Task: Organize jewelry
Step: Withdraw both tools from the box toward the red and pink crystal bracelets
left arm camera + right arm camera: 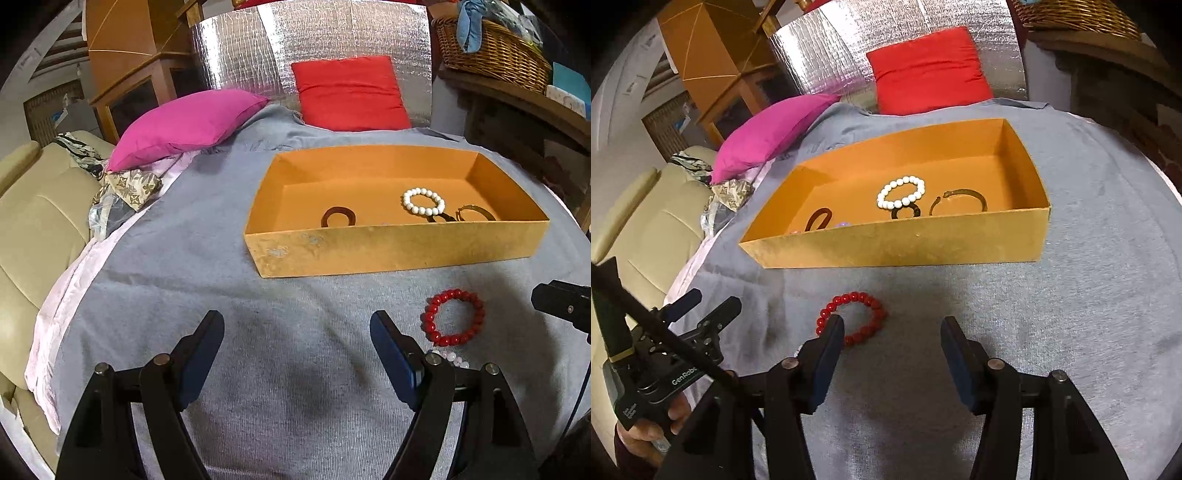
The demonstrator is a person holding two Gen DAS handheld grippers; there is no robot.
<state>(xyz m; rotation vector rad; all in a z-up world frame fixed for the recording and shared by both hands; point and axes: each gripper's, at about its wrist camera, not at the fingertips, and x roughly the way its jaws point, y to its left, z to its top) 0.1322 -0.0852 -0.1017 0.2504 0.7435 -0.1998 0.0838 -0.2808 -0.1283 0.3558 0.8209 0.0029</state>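
An orange box (399, 251) (897, 245) stands on the grey cloth. Inside lie a white bead bracelet (423, 201) (901, 192), a brown ring bangle (338, 217) (817, 219), a dark ring and a bronze open bangle (474, 213) (958, 201). A red bead bracelet (453, 316) (854, 318) lies on the cloth in front of the box. My left gripper (297, 332) is open and empty, left of the red bracelet. My right gripper (892, 332) is open, its left finger (831, 343) over the red bracelet's near edge. A few pale pink beads (452, 357) show beside my left gripper's right finger.
A magenta pillow (184, 125) and a red pillow (351, 92) lie behind the box. A beige sofa (33, 221) is at the left with patterned fabric (133, 186). A wicker basket (495, 51) stands on a shelf at the right.
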